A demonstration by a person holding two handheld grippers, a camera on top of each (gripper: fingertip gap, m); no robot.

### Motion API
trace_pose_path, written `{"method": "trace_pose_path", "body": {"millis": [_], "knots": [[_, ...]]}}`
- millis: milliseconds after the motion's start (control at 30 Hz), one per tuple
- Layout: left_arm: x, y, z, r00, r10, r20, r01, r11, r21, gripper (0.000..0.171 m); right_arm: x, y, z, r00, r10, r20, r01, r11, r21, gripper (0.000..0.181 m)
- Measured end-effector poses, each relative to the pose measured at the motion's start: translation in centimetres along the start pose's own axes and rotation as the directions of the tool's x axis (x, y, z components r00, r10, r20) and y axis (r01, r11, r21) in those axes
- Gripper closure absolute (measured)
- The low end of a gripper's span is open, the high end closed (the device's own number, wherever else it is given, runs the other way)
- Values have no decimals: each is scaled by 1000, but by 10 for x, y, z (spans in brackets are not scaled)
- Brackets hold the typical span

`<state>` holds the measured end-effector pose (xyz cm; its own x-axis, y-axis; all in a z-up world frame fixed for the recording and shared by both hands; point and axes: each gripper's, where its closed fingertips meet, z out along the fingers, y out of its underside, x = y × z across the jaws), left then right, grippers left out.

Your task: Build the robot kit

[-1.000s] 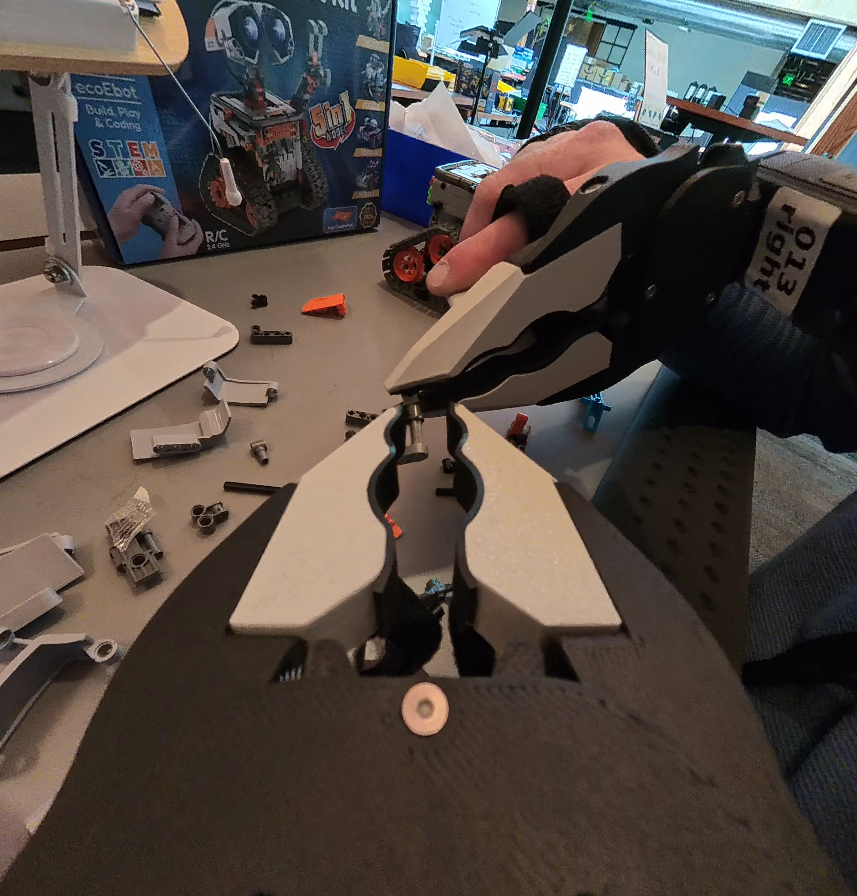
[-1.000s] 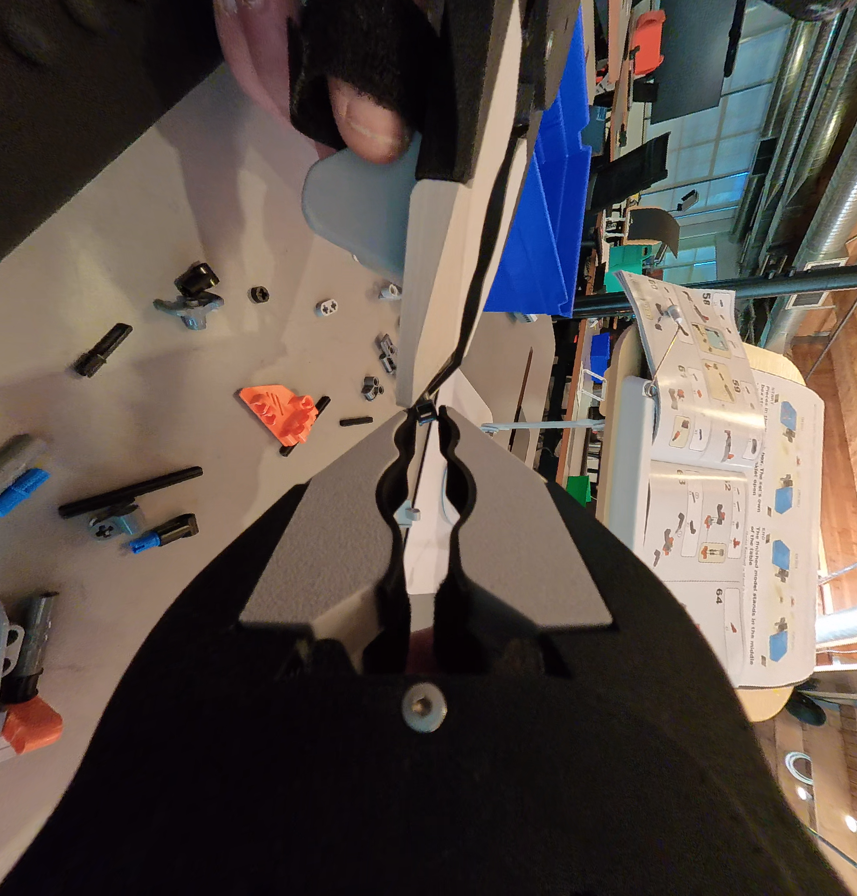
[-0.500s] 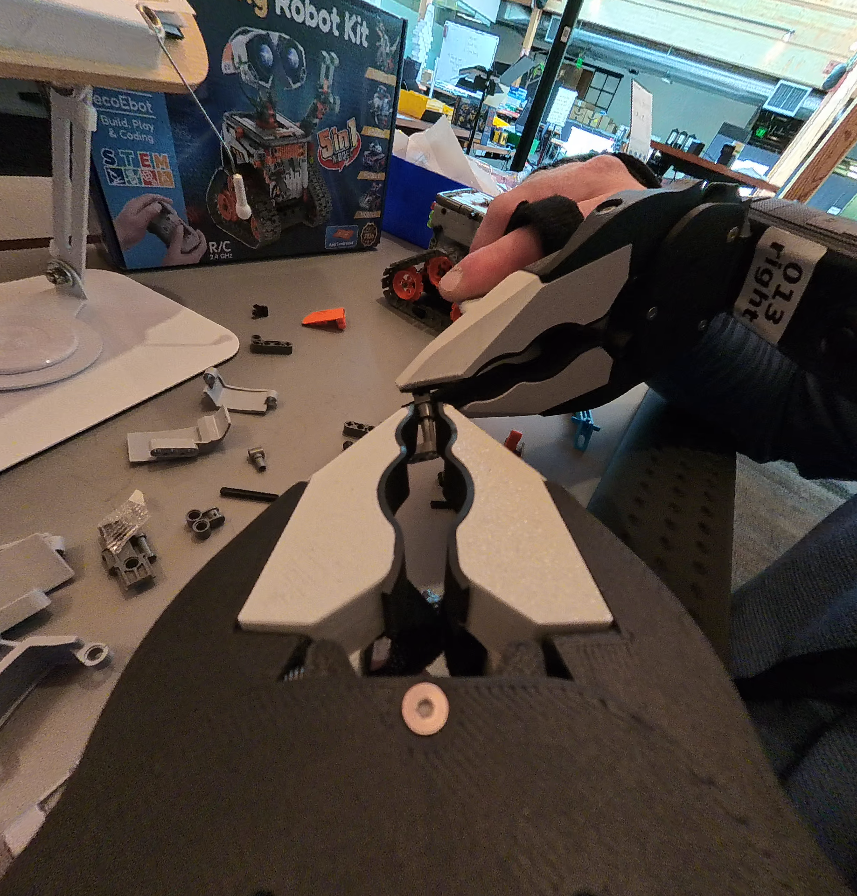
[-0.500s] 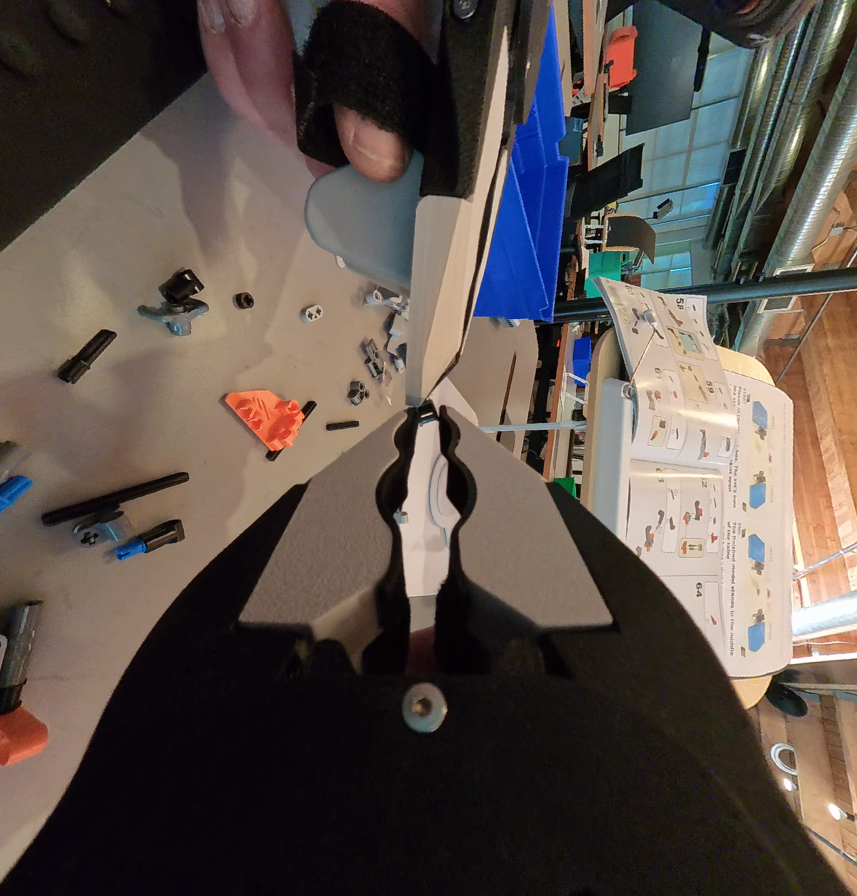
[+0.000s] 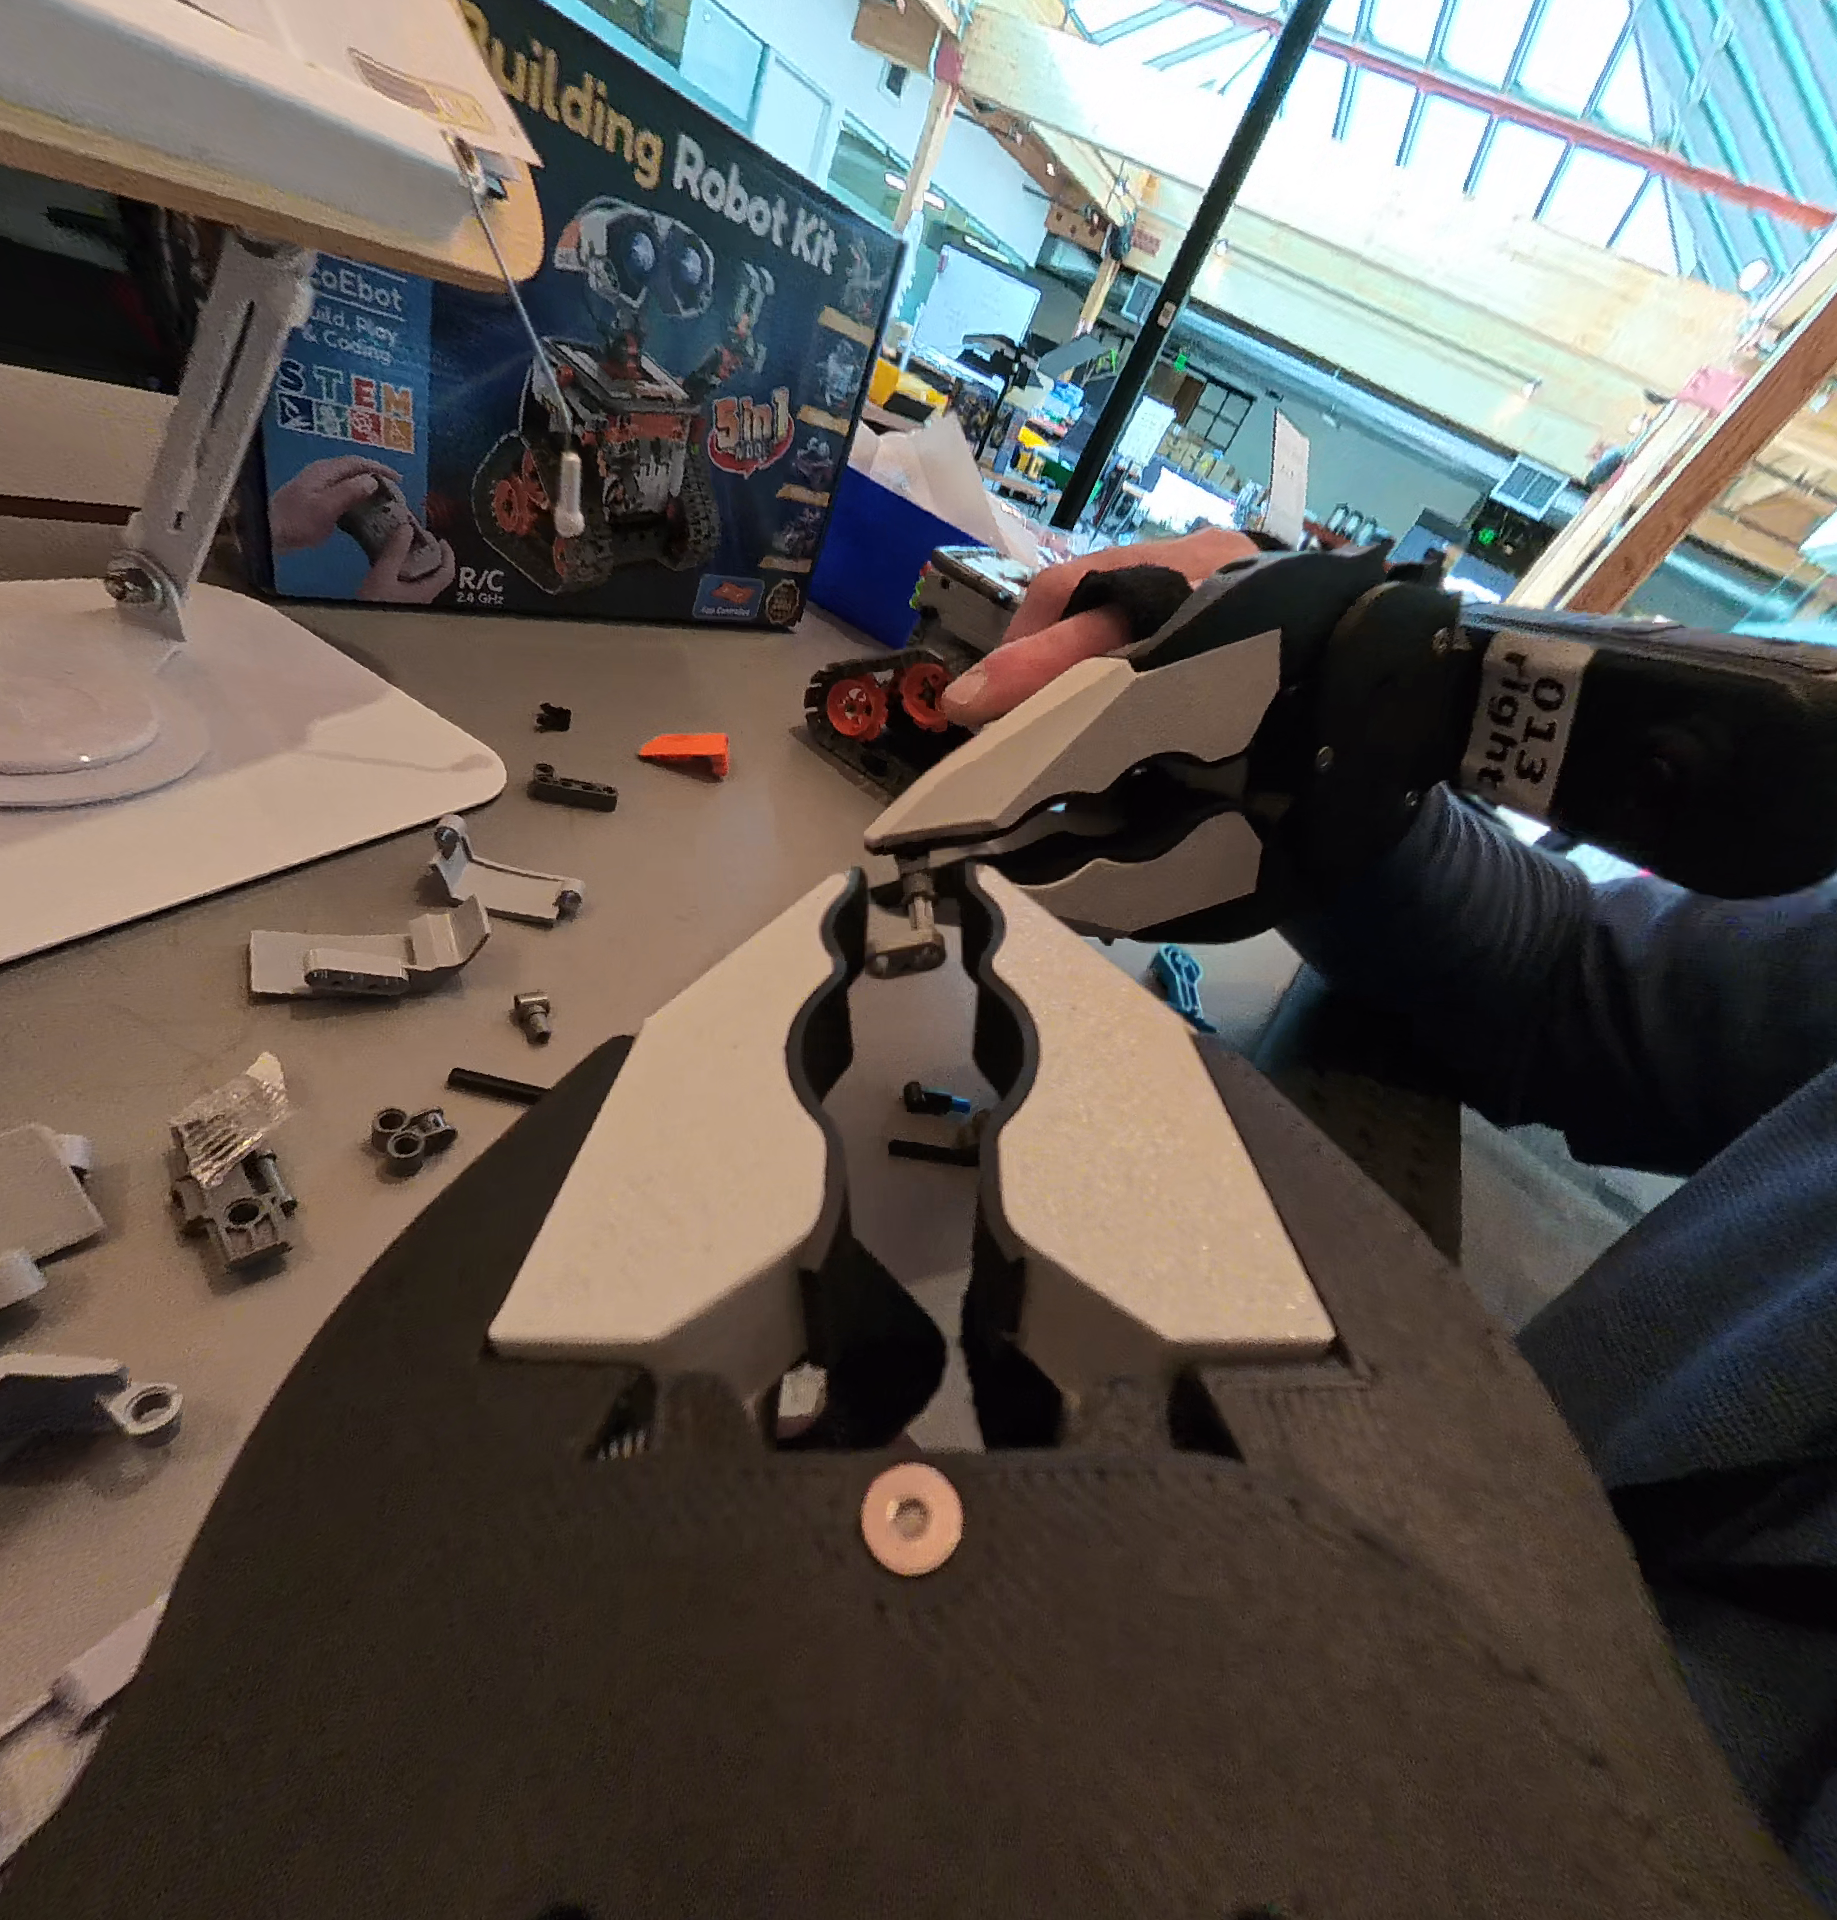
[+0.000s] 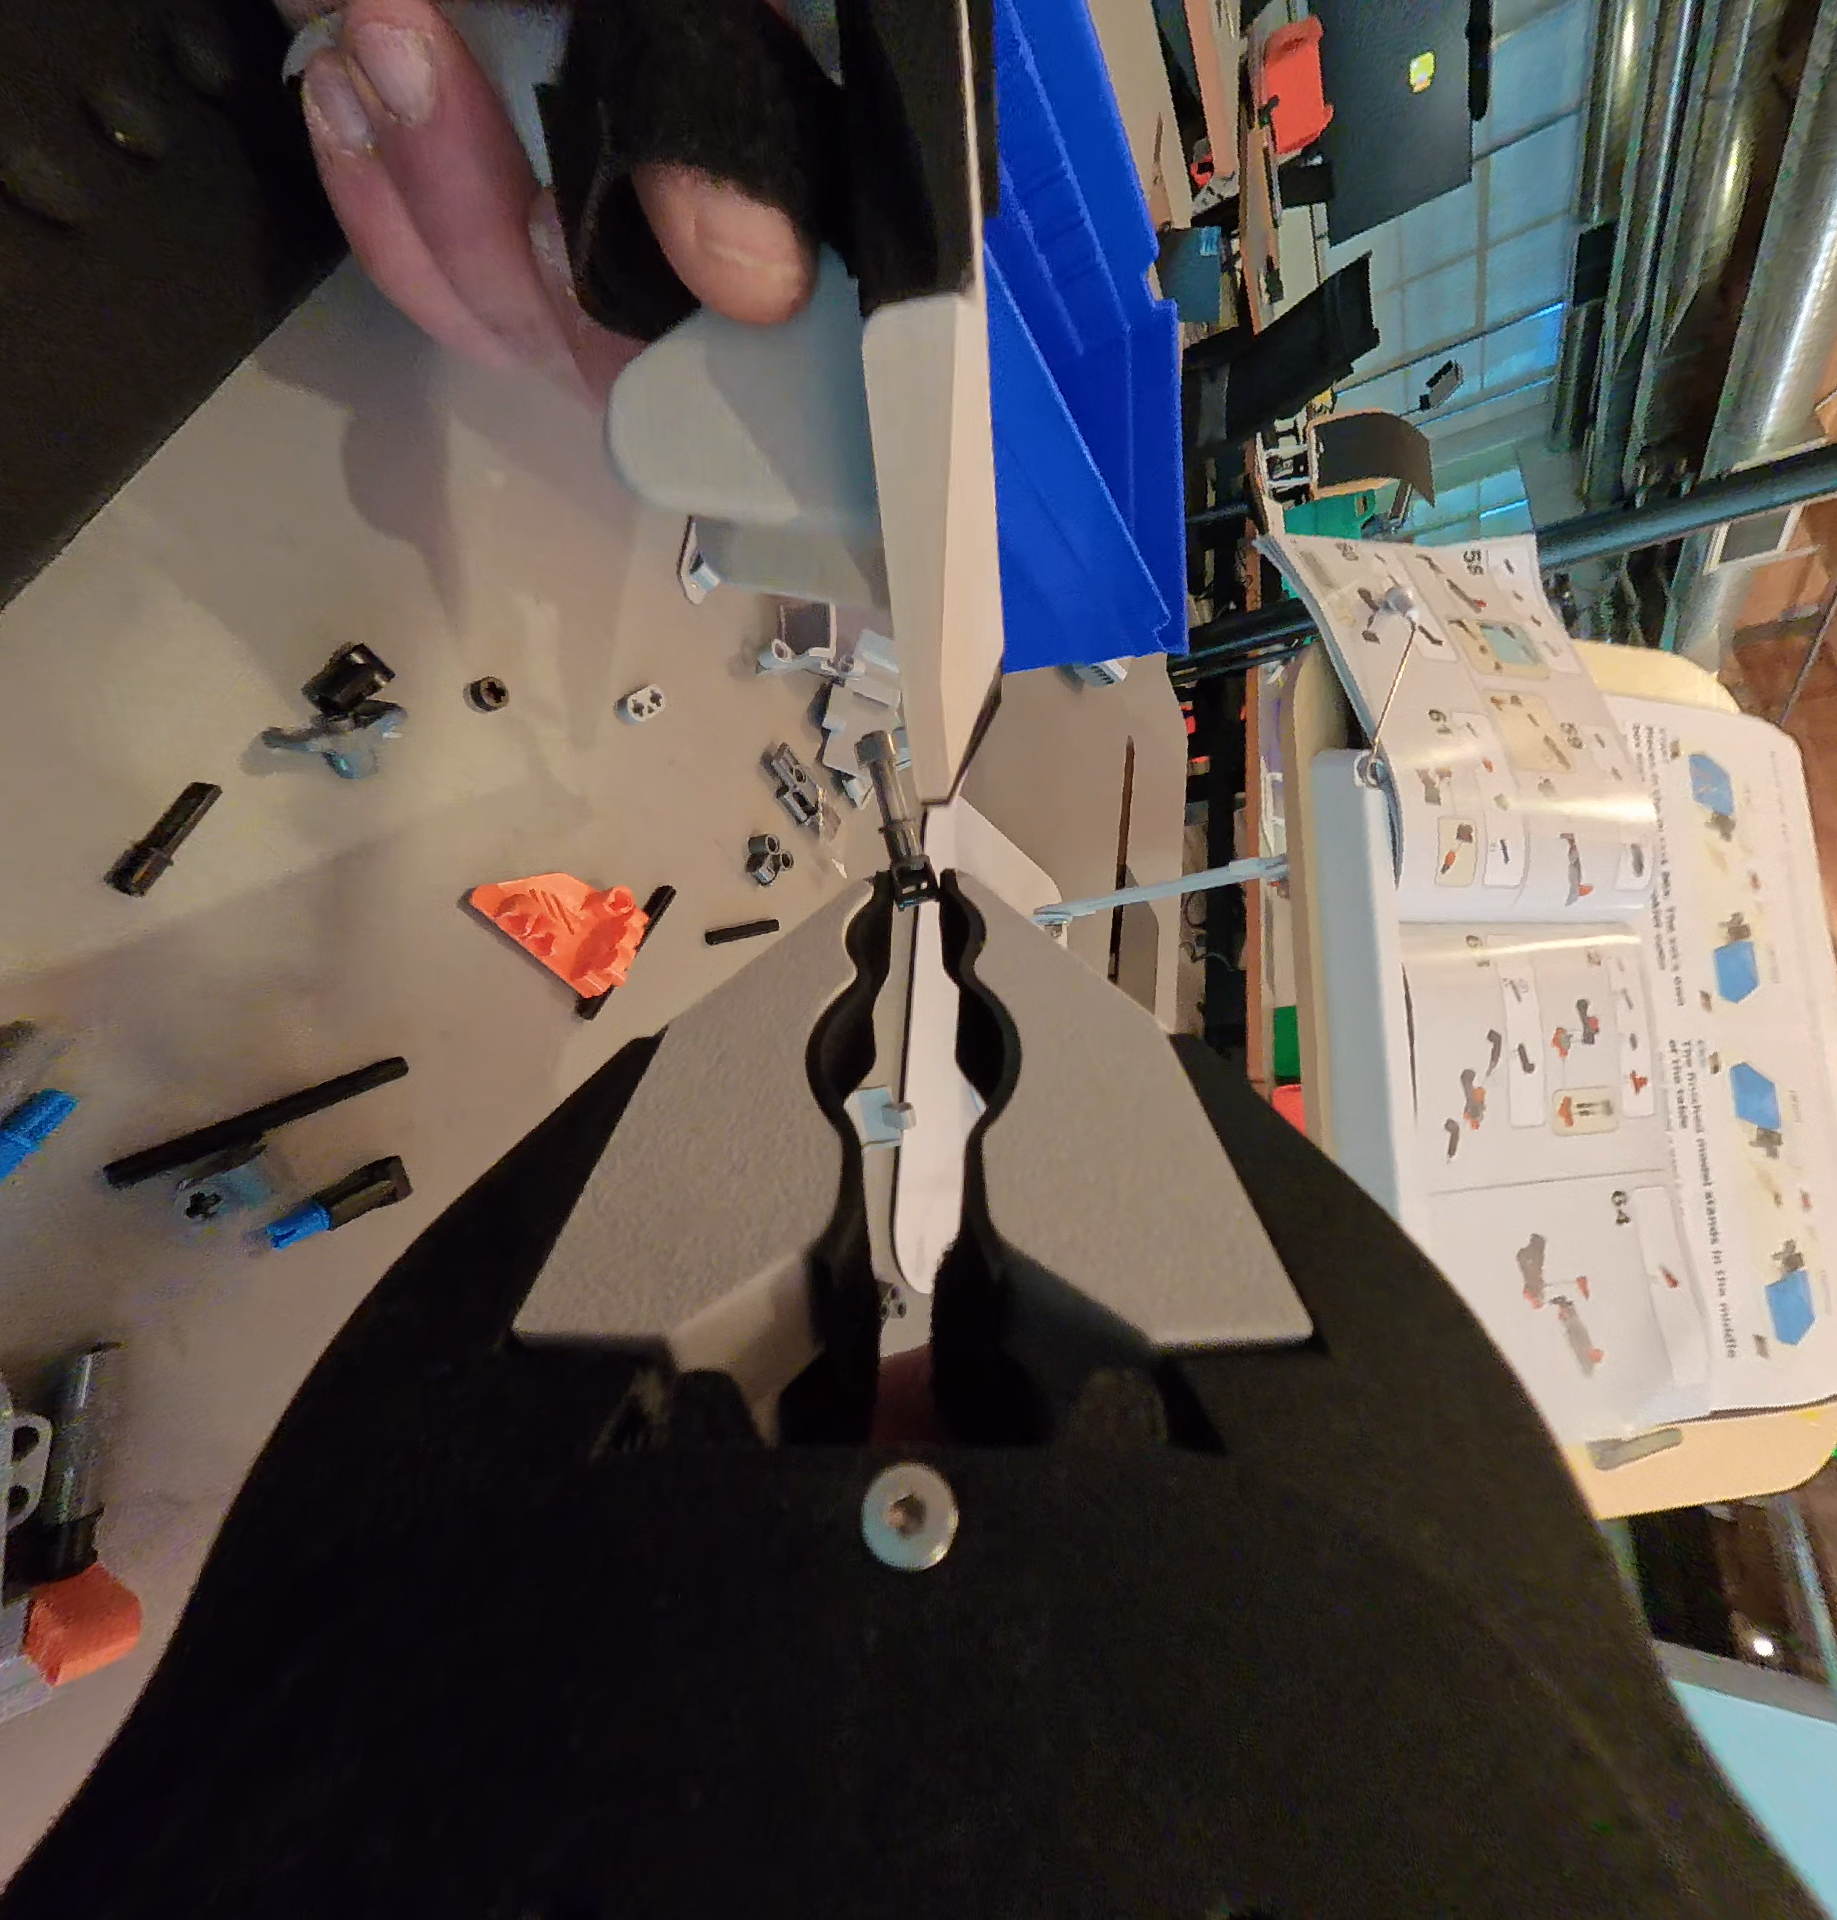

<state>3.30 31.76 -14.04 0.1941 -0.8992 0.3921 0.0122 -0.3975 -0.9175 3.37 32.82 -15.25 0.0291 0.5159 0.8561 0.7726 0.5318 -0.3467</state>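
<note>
Grey plastic pieces lie scattered over the counter point(image 5: 748, 831), and two claws meet above it. In the left wrist view the left claw point(image 5: 909, 883), lower middle of the frame, has its two fingers spread apart with nothing gripped. Between its tips hangs a small grey connector point(image 5: 906, 951) on a short pin point(image 5: 919, 896). That pin is pinched in the tips of the right claw point(image 5: 919, 857), which reaches in from the right of the frame with a hand point(image 5: 1080, 634) around it.

In the right wrist view the right claw point(image 6: 912, 883) has its fingers nearly together, clamped on the dark end of the same pin point(image 6: 893, 816). The pin sticks forward and slightly left, just beside the edge of the left claw point(image 6: 940, 644), which comes down from the top of the frame.

Counted in the left wrist view: one kit box point(image 5: 602, 416) at upper left, one white stand point(image 5: 197, 727) at far left, one orange wedge point(image 5: 687, 750) at centre left and one tracked vehicle point(image 5: 893, 707) under the hand. In the right wrist view there are one orange plate point(image 6: 566, 925) at centre left, one blue bin point(image 6: 1080, 416) at the top and one open booklet point(image 6: 1568, 987) at right.
</note>
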Motion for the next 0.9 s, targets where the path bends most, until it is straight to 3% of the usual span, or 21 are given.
{"method": "trace_pose_path", "body": {"millis": [167,367,667,900], "knots": [[-5,-6,-4,999,-30,14,29,999,41,152,8,8,-1,994,109,2,-109,994,12,175],[-4,-3,-1,1000,-14,14,14,1000,22,149,9,8,-3,993,115,0,-115,993,14,175],[3,12,9,994,109,30,-106,991,-76,154,-6,-2,-2,990,-140,-7,139,990,-26,175],[4,13,10,994,106,17,-104,990,-91,167,-6,-4,-1,990,-144,-5,144,989,-36,174]]}}
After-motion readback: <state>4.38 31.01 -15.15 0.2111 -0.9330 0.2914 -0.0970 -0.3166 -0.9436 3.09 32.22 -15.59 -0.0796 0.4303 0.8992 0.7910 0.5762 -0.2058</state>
